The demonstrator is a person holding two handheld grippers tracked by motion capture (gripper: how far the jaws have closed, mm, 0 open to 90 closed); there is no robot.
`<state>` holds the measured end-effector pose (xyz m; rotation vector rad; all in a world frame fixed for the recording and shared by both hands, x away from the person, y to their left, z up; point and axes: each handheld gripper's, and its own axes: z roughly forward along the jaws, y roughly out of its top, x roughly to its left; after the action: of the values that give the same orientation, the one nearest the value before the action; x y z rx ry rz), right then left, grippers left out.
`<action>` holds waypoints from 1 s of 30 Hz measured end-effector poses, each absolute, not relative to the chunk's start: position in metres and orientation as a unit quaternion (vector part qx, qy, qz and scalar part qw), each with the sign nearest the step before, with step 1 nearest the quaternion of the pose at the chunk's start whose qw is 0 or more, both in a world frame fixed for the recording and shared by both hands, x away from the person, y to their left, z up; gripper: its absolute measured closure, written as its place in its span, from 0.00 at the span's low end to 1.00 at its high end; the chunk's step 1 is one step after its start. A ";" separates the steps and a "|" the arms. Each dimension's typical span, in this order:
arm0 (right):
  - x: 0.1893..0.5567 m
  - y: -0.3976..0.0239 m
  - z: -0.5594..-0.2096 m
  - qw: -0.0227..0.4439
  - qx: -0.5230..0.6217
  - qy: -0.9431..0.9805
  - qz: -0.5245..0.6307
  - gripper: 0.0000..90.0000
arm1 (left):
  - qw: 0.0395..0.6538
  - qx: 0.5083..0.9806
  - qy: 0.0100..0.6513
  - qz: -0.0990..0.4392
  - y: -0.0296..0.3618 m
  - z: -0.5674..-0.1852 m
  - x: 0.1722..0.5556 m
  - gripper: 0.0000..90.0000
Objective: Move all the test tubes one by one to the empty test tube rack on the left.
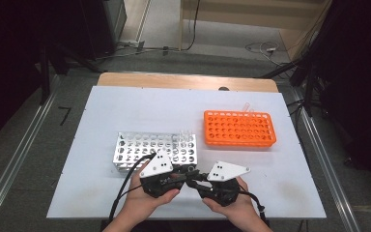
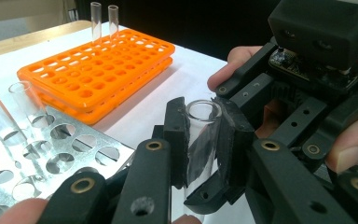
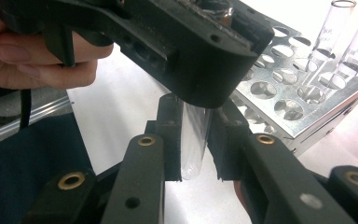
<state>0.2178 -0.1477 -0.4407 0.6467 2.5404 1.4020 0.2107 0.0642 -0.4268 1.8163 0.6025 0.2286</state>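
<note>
Both grippers meet at the near edge of the table, just in front of the metal rack, and a single glass tube sits between them. In the left gripper view the left gripper has its pads pressed on the tube's upper part, just under the open rim. In the right gripper view the right gripper is clamped on the tube's lower part, the rounded bottom poking out below the pads. So each pair of jaws is closed on the same tube, one high, one low, with the tube held up off the table.

This looks to me like a hand-over from one gripper to the other. Which way it goes I cannot tell. The next move calls for one gripper to let go cleanly while the other keeps its squeeze, without twisting the glass, then carry the tube to a hole in a rack.

The orange rack lies far right, with two tubes standing at its far edge; two more tubes stand at the right end of the metal rack.

From above, the tube itself is hidden under the grey plates and hands. The middle of the tube is covered by the left gripper's body in the right gripper view, and glare makes its glass hard to trace. Whether it holds anything I cannot make out.
</note>
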 end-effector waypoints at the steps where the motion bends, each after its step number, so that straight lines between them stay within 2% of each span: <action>1: 0.218 -0.149 -0.440 0.086 0.214 0.853 0.468 0.80 | 0.570 0.774 0.258 0.100 0.065 -0.427 0.211 0.84; 5: 0.221 -0.152 -0.440 0.082 0.220 0.851 0.469 0.76 | 0.573 0.767 0.268 0.107 0.071 -0.425 0.213 0.84; 11: 0.228 -0.166 -0.438 0.080 0.223 0.847 0.476 0.59 | 0.575 0.760 0.278 0.119 0.082 -0.422 0.214 0.84; 18: 0.236 -0.182 -0.438 0.080 0.237 0.838 0.485 0.49 | 0.569 0.761 0.282 0.129 0.087 -0.422 0.217 0.84; 30: 0.249 -0.212 -0.433 0.105 0.261 0.826 0.488 0.29 | 0.571 0.754 0.295 0.135 0.101 -0.421 0.220 0.84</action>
<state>0.2487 -0.2125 -0.4330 0.7701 2.4344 1.4388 0.2199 0.1009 -0.4208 1.7693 0.6930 0.3175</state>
